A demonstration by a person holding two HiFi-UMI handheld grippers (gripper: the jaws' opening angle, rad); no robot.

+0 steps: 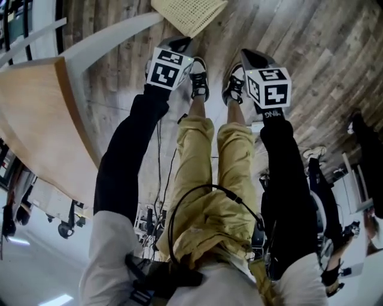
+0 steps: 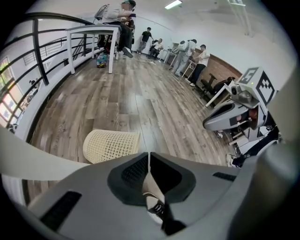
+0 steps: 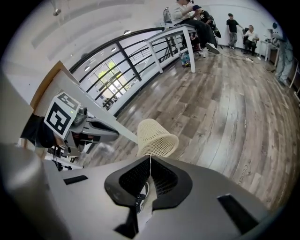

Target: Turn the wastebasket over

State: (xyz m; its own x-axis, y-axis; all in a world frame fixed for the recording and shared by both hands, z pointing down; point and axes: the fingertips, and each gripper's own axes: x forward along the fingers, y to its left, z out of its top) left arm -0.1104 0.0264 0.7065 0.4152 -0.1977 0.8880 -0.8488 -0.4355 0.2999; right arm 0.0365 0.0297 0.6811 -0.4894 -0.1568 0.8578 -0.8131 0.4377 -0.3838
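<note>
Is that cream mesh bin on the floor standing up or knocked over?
Knocked over: the wastebasket lies on its side on the wooden floor, its long mesh wall resting along the boards.

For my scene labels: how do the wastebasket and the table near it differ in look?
The wastebasket is cream with a perforated mesh wall; the table has a solid pale wooden top. The wastebasket is round and tapered; the table has straight edges. The wastebasket sits low, the table higher. Both rest on the wooden floor.
</note>
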